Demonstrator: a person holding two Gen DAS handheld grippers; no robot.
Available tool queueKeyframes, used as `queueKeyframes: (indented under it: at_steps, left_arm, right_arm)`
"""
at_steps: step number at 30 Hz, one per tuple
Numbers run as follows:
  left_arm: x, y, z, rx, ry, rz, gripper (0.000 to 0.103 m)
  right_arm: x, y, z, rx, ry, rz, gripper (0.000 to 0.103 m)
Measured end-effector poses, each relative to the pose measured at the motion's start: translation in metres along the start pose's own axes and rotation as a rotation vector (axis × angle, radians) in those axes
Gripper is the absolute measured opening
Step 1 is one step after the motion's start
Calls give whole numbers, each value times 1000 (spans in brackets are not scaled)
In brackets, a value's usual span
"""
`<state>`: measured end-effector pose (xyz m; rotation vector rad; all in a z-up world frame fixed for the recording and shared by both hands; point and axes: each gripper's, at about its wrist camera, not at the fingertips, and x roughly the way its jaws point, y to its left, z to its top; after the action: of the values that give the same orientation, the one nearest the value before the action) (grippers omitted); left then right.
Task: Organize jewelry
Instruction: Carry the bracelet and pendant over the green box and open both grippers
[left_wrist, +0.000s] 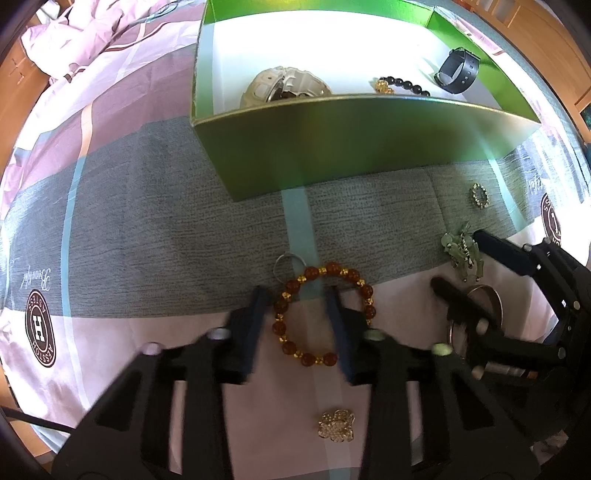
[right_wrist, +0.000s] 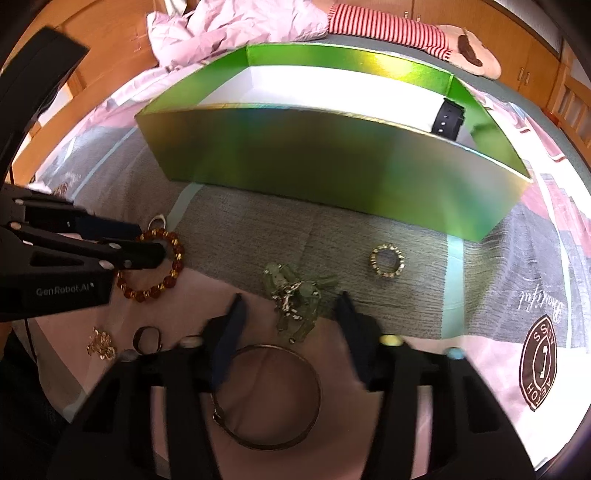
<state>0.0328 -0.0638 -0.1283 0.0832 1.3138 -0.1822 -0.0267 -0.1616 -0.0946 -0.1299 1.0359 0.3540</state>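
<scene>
An amber bead bracelet (left_wrist: 325, 314) lies on the bedspread. My left gripper (left_wrist: 297, 295) is open, its fingers straddling the bracelet's left side; it also shows in the right wrist view (right_wrist: 147, 243). My right gripper (right_wrist: 291, 299) is open over a green stone piece (right_wrist: 295, 299), with a metal bangle (right_wrist: 266, 398) under its base. The green box (left_wrist: 332, 147) holds a beige watch (left_wrist: 284, 86), a black bead bracelet (left_wrist: 402, 84) and a black watch (left_wrist: 458, 70).
A crystal ring (right_wrist: 387, 260) lies right of the green piece. A gold brooch (left_wrist: 337, 424), a thin silver ring (left_wrist: 286, 264), a dark ring (right_wrist: 147, 339) and a gold piece (right_wrist: 100, 344) lie on the bedspread. A striped plush (right_wrist: 406, 33) lies beyond the box.
</scene>
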Motion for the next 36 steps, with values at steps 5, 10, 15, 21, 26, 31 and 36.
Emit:
queueKeyframes:
  at_steps: [5,10,15,21,26,31,36]
  left_arm:
    - [-8,9,2,-14,-13,-21,8]
    - [-22,20,3,-34,-44,-59,8]
    - [-36,34,2,-52,-72,-89,8]
    - [-52,41,0,-61,-95,-121,8]
    - [-74,58,-8,-107,-140,-174,8]
    - [-84,67,-11,-120,-154,-192,8]
    - [-91,57,-6,-106,-174,-199,8]
  right_arm:
    - [-4,-10,1,52,-4,38,20]
    - [-11,-9,4,47,-19,33,20]
    - [-25,-11,7,47,-47,28,20]
    - [-28,-14,6,60,-41,27,20]
    - [-29,-14,6,57,-40,28,20]
    - [-29,-15,4,63,-38,30,20]
    - [-39,-15,8,66,-63,36,20]
